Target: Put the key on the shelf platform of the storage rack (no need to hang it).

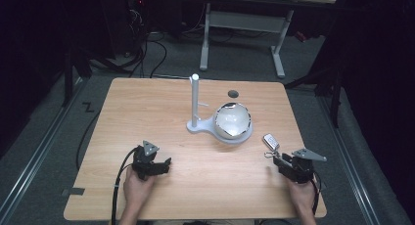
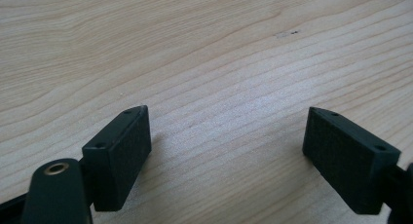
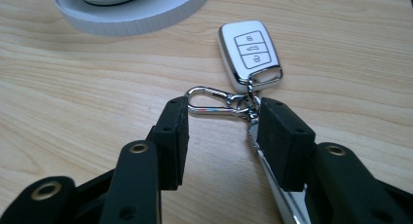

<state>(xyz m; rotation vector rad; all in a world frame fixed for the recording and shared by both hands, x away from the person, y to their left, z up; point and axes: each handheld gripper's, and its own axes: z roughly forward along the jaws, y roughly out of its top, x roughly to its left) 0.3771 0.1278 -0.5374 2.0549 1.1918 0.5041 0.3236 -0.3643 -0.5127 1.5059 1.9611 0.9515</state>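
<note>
Lying across the middle of the high view: table (image 1: 161, 107), light wood, taking up most of the frame.
Stand: stand (image 1: 198, 127) is sitting just above the centre of the high view, a white base with an upright white post; its round edge is showing at the upper left of the right gripper view.
Bowl: bowl (image 1: 233, 119) is resting on the round right part of the stand, right of the post.
Left gripper: left gripper (image 1: 165, 165) is sitting at the lower left of the high view in a hand; its jaws are standing wide apart over bare wood, gripping nothing.
Right gripper: right gripper (image 3: 221, 119) is sitting at the lower right of the high view in the other hand; its jaws are standing apart, with the clip lying between their tips; whether the pads are touching it I cannot tell.
Key fob: fob (image 3: 249, 53) is lying flat on the table just beyond the right jaw tips, below and right of the bowl in the high view.
Clip: clip (image 3: 212, 101) is hanging off the fob's ring, lying flat.
</note>
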